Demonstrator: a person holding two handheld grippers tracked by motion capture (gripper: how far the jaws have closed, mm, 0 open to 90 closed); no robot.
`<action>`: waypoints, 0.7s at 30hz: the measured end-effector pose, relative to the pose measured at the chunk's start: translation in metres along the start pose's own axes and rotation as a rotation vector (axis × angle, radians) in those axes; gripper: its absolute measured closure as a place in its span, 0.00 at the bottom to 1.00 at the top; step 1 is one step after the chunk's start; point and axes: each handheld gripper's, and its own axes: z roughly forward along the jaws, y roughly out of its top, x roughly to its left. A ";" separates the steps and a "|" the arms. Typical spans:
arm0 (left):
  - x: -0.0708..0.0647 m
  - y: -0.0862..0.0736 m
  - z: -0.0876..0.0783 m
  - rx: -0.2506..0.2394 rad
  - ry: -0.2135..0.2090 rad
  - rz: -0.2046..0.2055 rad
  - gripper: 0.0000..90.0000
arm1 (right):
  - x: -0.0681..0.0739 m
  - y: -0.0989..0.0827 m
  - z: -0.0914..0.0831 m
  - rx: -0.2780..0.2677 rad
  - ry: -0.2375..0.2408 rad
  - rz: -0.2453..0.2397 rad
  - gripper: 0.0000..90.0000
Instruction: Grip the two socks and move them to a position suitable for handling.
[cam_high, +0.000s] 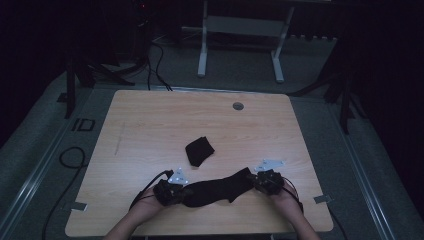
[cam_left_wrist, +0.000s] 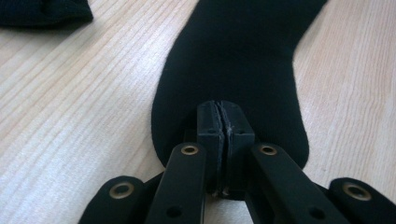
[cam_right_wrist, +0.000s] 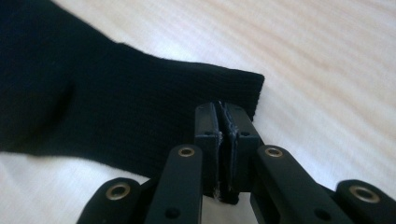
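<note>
both our grippers pinch the black sock (cam_high: 220, 187) lying flat at the near edge of the table (cam_high: 150, 125): left gripper (cam_left_wrist: 225, 122) clamped on the toe, right gripper (cam_right_wrist: 227, 126) on the cuff. soft, light and limp, it sags unless we grip both ends. a second sock (cam_high: 199, 150) sits folded behind.

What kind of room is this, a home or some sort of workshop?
Probably a lab or recording studio, not a home: a bare wooden table with a cable hole, loose black cables on grey carpet, dark surroundings, and a white desk frame behind. Two black socks lie on the table.
</note>
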 end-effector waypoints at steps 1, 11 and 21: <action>0.001 0.000 0.000 0.000 -0.005 0.002 0.97 | 0.002 -0.003 -0.003 0.001 0.003 0.004 0.94; 0.011 0.003 0.002 -0.005 -0.019 0.013 0.94 | 0.022 -0.032 -0.029 0.013 0.030 0.006 0.94; 0.010 0.002 0.003 -0.013 -0.023 0.007 0.94 | 0.022 -0.047 -0.041 0.008 0.056 0.043 0.95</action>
